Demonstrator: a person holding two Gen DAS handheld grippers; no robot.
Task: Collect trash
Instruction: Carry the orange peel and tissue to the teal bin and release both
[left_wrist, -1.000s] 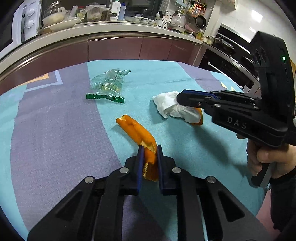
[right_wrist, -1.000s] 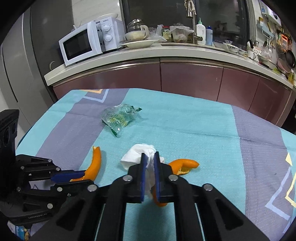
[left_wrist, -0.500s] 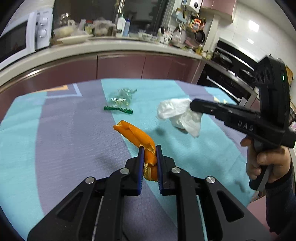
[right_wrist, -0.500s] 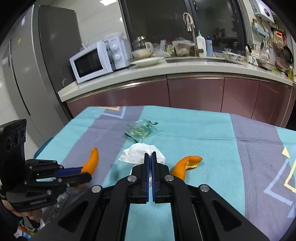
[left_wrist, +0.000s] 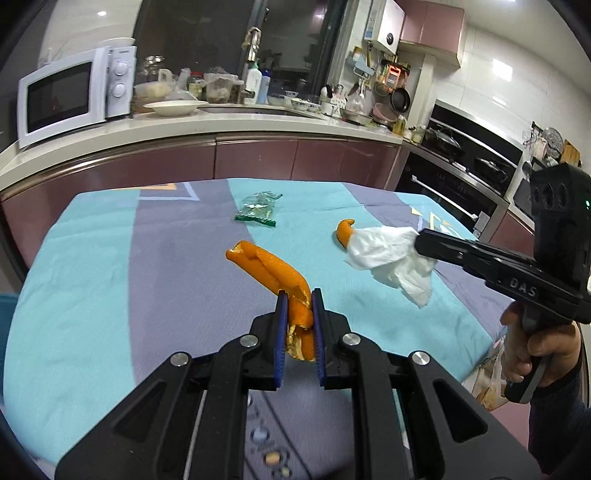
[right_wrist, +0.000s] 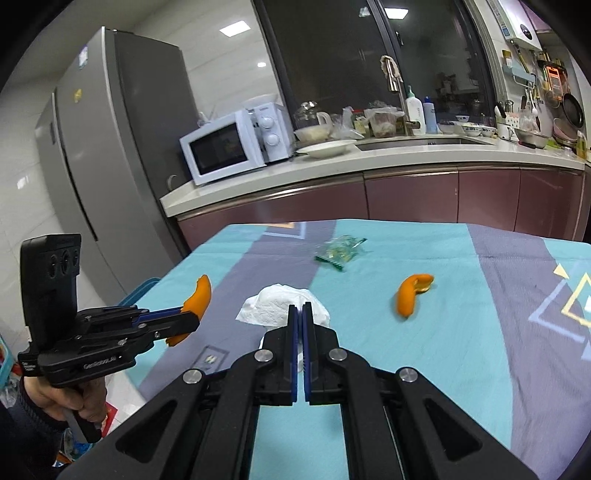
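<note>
The table (left_wrist: 92, 288), covered with a cloth of turquoise and grey-purple bands, has much free surface: its far edge runs along the dark red cabinets of the kitchen counter (left_wrist: 258, 122), and its near corner on the left side hangs over open floor. The left gripper (left_wrist: 298, 295) is closed on a long orange peel (left_wrist: 273, 269), a curled, matte strip with a pale inner side, which sticks out forward from the blue pads, above the cloth. The right gripper (right_wrist: 300, 308) is closed almost completely on a white tissue (right_wrist: 280, 302), thin, crumpled and soft, which hangs from the jaw tips above the table. A second orange peel (right_wrist: 410, 293), short and bent like a hook, lies on the table to the right of the tissue, apart from it. A crumpled clear wrapper (left_wrist: 258, 208) with a green toothed edge lies farther on the table, toward the counter. The left wrist view shows the right hand (left_wrist: 535, 347) around the handle of its gripper and how the tissue hangs down. The right wrist view shows a grey refrigerator (right_wrist: 110, 147) left of the counter, something blue below the table's left edge, and the left hand (right_wrist: 66, 398).
</note>
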